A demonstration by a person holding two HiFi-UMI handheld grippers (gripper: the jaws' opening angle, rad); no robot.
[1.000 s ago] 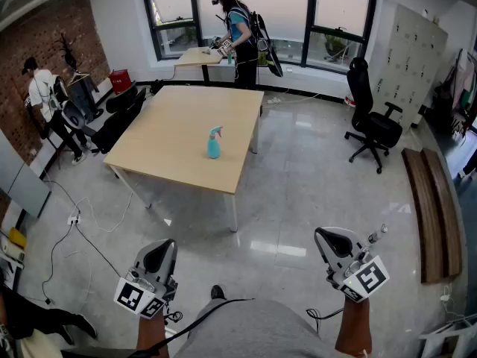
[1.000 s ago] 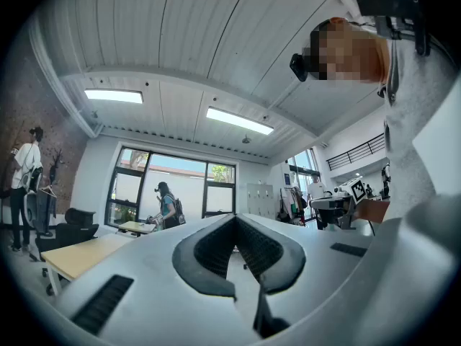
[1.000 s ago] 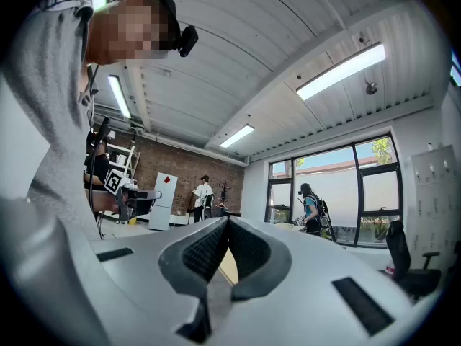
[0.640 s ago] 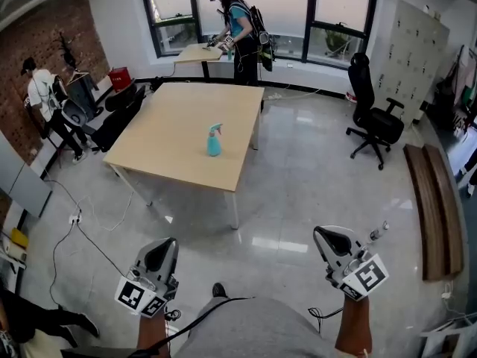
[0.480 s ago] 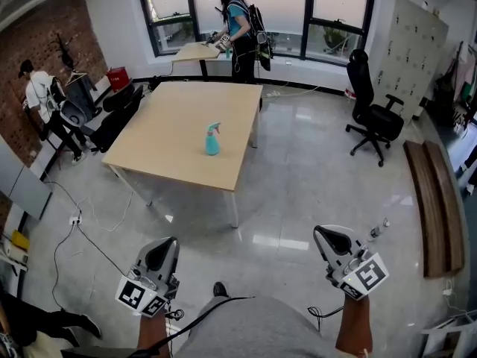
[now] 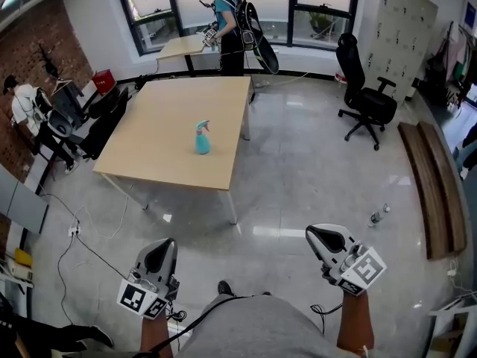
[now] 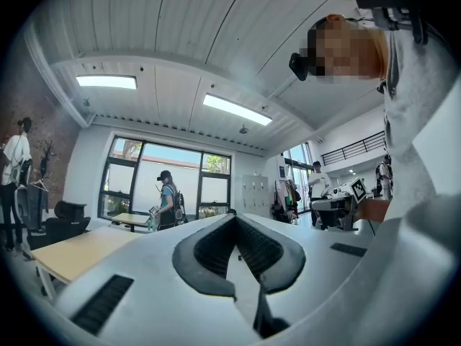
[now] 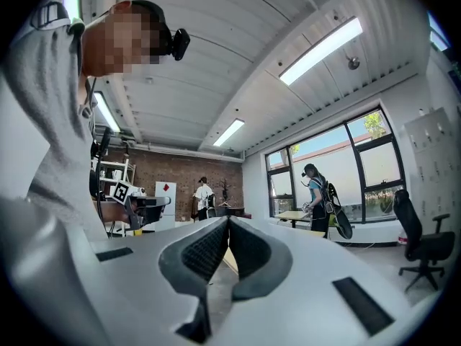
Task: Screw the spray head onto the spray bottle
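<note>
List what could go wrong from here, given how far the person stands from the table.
1. The left gripper and right gripper are shut and empty; reaching the spray bottle like that could topple it on the table.
2. Loose cables on the floor left of the path and a small bottle on the floor at right could trip the person.

Open floor (image 6: pixel 298 171) leads to the table (image 6: pixel 160 110), where only the spray bottle (image 6: pixel 202 139) stands.
</note>
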